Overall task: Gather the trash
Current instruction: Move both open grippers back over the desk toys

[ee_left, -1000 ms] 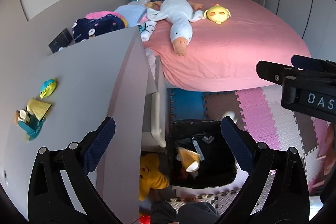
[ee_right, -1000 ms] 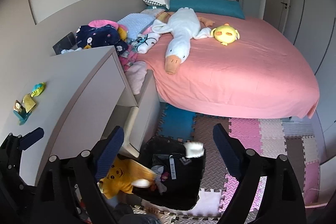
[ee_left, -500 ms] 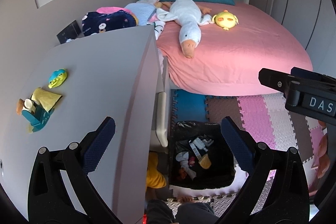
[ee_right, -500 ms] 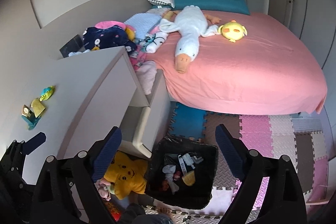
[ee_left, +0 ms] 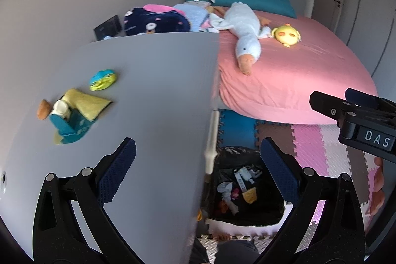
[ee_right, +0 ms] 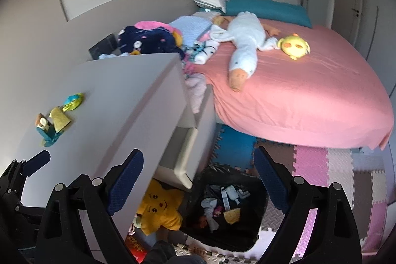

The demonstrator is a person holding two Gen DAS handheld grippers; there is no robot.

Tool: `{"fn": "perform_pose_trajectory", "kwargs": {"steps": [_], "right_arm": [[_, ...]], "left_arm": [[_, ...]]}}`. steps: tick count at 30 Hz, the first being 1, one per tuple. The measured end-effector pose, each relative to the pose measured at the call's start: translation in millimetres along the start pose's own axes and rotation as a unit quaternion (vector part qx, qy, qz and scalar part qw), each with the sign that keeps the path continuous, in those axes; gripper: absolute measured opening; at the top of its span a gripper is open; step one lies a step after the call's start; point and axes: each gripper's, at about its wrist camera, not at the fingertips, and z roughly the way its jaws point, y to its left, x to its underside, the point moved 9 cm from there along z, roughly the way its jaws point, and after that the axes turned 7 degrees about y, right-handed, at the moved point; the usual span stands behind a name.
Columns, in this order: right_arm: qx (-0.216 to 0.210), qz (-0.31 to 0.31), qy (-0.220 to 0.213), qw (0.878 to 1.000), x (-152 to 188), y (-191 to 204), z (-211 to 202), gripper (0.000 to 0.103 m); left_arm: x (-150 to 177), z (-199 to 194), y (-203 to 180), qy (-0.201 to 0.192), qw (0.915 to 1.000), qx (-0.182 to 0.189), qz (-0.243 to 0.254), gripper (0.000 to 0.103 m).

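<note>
A black-lined trash bin (ee_left: 262, 212) stands on the floor mats and holds several scraps; it also shows in the right wrist view (ee_right: 257, 222). A pile of trash (ee_left: 70, 113) lies on the grey dresser top (ee_left: 153, 95): a teal carton, a yellow wrapper, a white cup, a brown bit, and a blue-yellow wrapper (ee_left: 103, 79) beside it. The pile also shows in the right wrist view (ee_right: 53, 124). My left gripper (ee_left: 198, 170) is open and empty above the dresser edge. My right gripper (ee_right: 198, 180) is open and empty above the bin.
A pink bed (ee_right: 309, 81) with a goose plush (ee_right: 243, 48), a yellow plush and clothes fills the back. An open dresser drawer (ee_right: 198, 140) juts out beside the bin. A yellow plush toy (ee_right: 159, 207) lies on the floor. Foam puzzle mats (ee_right: 321, 165) cover the floor.
Scraps that were falling a second ago now lie in the bin. Both grippers, open and empty, have swung left toward the dresser top, so the pile of trash looks nearer.
</note>
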Motion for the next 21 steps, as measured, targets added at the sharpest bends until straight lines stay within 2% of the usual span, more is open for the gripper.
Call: {"fn": "perform_pose_trajectory", "kwargs": {"steps": [5, 11, 16, 18, 21], "right_arm": [[-0.009, -0.027, -0.010, 1.000, -5.2, 33.9, 6.0, 0.090], [-0.018, -0.062, 0.006, 0.998, -6.8, 71.1, 22.3, 0.090], [-0.041, -0.072, 0.019, 0.996, -9.1, 102.8, 34.5, 0.090], [-0.062, -0.075, 0.025, 0.995, -11.2, 117.1, 40.2, 0.090], [-0.064, -0.086, 0.030, 0.994, -12.7, 132.8, 47.0, 0.090]], "left_arm": [[3.8, -1.2, 34.8, 0.003, 0.9995, -0.015, -0.027, 0.097], [9.6, -1.6, 77.3, 0.005, 0.9978, -0.034, -0.056, 0.097], [15.0, -0.7, 113.4, 0.006, 0.9953, -0.055, -0.080, 0.097], [17.0, 0.1, 129.5, 0.006, 0.9939, -0.063, -0.090, 0.097], [18.7, 1.1, 146.7, 0.007, 0.9926, -0.070, -0.099, 0.097]]}}
